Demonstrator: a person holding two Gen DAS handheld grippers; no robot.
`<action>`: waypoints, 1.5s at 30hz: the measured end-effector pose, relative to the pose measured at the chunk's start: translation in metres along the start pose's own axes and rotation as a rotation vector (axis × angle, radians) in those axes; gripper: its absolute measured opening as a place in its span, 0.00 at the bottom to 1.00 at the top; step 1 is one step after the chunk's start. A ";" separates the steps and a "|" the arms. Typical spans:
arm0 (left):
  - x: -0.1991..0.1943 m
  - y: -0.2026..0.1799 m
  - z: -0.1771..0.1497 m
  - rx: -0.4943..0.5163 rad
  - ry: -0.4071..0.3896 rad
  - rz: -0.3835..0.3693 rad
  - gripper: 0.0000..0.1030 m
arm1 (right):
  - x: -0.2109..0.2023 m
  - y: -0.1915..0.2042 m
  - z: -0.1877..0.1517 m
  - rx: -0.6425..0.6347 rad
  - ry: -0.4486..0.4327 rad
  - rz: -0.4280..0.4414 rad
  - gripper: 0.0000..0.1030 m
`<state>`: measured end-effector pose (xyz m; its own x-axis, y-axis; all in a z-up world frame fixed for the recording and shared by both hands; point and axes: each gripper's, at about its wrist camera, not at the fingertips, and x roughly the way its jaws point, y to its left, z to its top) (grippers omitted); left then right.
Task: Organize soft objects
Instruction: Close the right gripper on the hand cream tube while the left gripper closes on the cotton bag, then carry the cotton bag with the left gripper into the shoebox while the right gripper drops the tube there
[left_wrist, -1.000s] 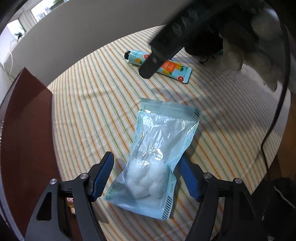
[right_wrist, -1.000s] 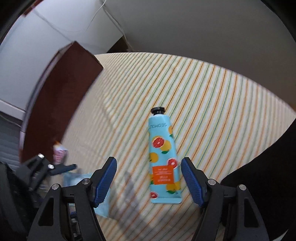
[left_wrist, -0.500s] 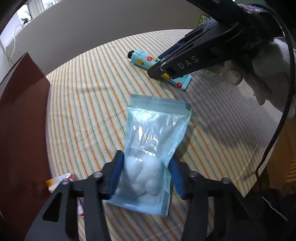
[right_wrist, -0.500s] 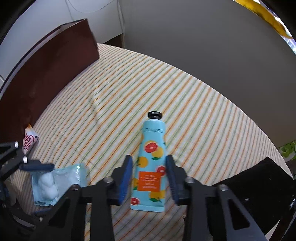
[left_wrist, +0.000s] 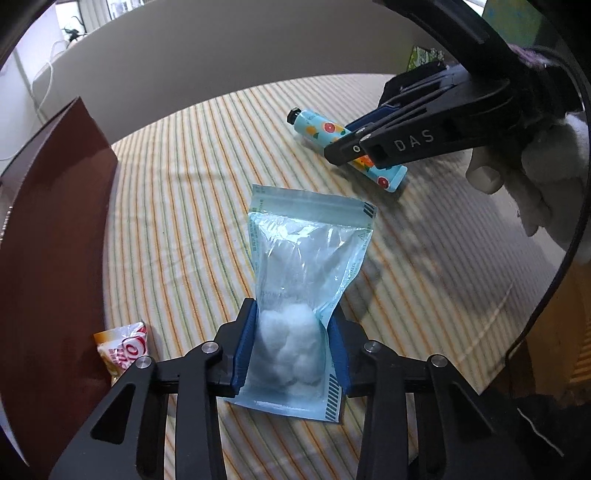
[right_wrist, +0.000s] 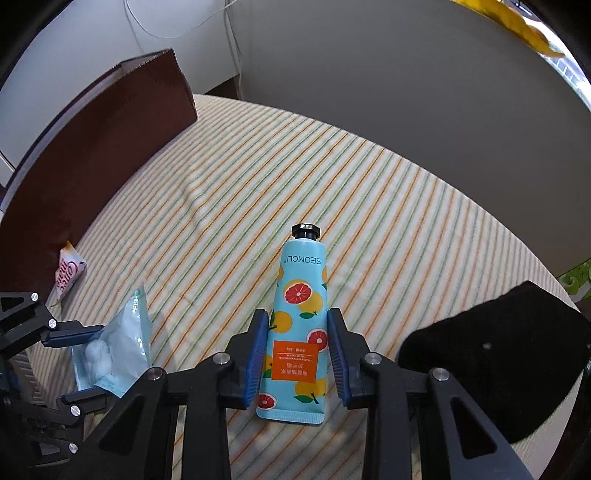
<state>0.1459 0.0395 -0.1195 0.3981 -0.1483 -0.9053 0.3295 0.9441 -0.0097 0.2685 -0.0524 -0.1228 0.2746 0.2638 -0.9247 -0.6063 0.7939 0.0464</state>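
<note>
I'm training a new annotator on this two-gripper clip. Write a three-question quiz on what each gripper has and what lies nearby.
1. True or false: the left gripper has the cotton-ball bag between its fingers.
2. Multiple choice: the right gripper is clamped on A) a snack packet, B) the hand cream tube, C) a black cloth.
3. Fill in: the small snack packet lies beside the dark red ____.

Key: 1 true. 2 B. 3 box.

Striped cloth (right_wrist: 369, 192) — turquoise tube (right_wrist: 301, 325), orange citrus print.
</note>
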 end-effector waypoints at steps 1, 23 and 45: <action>-0.004 0.001 -0.003 0.000 -0.007 -0.001 0.34 | -0.004 -0.001 -0.001 0.004 -0.006 0.004 0.28; -0.152 0.084 -0.018 -0.121 -0.237 0.150 0.34 | -0.120 0.047 0.056 -0.032 -0.212 0.088 0.28; -0.138 0.184 -0.057 -0.338 -0.138 0.286 0.34 | -0.074 0.208 0.136 -0.179 -0.205 0.194 0.28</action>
<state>0.1027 0.2502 -0.0208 0.5505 0.1161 -0.8267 -0.0986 0.9924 0.0737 0.2237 0.1677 0.0069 0.2749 0.5196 -0.8090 -0.7782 0.6144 0.1302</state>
